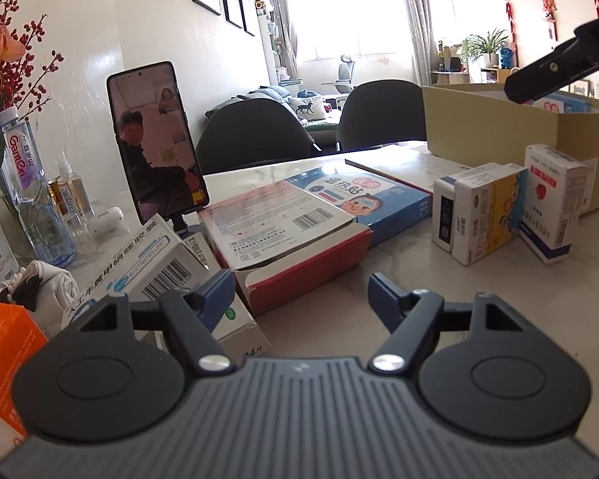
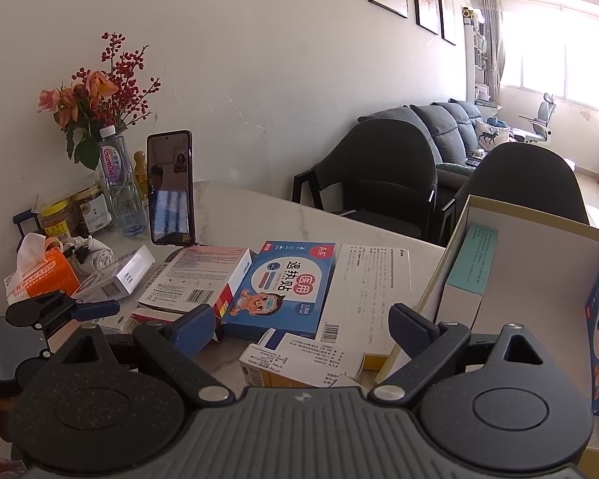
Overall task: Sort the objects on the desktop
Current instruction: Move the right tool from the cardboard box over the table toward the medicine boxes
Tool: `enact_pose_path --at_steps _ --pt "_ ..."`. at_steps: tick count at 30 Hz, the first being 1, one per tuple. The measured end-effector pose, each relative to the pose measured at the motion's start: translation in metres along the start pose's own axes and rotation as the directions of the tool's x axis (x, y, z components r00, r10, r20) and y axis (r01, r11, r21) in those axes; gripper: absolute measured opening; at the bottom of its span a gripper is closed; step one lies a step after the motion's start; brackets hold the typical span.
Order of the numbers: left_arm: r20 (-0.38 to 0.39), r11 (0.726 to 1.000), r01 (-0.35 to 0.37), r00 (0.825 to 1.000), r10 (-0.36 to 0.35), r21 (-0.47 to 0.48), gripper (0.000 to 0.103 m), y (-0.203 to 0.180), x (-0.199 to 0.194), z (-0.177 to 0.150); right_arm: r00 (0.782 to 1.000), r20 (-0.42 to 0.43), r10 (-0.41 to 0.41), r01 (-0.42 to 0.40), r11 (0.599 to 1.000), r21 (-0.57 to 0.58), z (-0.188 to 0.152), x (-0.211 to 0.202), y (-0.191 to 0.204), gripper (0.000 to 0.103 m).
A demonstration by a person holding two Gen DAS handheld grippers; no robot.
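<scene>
Currently both empty: left gripper [image 1: 301, 291] open just before the red-edged box [image 1: 287, 239]; right gripper [image 2: 301, 329] open beside the cardboard box [image 2: 455, 239].

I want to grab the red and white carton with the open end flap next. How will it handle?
The red and white carton is thin cardboard, so probably light and easy to dent. Its end flap hangs open, so it may crush there or spill contents if tilted. It lies flat, unlikely to roll or tip.
</scene>
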State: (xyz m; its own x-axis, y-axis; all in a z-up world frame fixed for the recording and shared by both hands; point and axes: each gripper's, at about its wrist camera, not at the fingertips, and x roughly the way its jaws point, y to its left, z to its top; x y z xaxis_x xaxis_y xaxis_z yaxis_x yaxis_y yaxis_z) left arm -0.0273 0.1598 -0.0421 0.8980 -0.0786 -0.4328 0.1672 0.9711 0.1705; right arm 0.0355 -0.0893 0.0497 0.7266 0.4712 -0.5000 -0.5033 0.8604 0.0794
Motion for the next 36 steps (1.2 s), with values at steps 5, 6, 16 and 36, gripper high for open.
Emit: enact_pose_path --at_steps 5,6,16,36 --pt "0.000 1.000 0.004 1.000 -0.004 -0.003 0.074 -0.001 0.001 -0.001 1.000 -0.010 0.007 -0.007 1.000 -0.008 0.000 0.006 0.003 0.095" --pt "0.000 1.000 0.006 1.000 -0.006 -0.003 0.074 -0.001 0.001 -0.001 1.000 -0.013 0.008 -0.008 1.000 -0.009 0.000 0.007 0.004 0.095" --pt "0.000 1.000 0.014 1.000 -0.014 0.010 0.074 -0.005 0.005 -0.001 0.999 -0.034 0.020 -0.020 0.999 -0.026 0.002 0.019 0.010 0.095" --pt "0.002 0.999 0.034 0.999 -0.034 0.042 0.074 -0.015 0.009 0.000 0.982 -0.188 0.017 -0.028 0.998 -0.055 0.018 0.074 0.013 0.077"
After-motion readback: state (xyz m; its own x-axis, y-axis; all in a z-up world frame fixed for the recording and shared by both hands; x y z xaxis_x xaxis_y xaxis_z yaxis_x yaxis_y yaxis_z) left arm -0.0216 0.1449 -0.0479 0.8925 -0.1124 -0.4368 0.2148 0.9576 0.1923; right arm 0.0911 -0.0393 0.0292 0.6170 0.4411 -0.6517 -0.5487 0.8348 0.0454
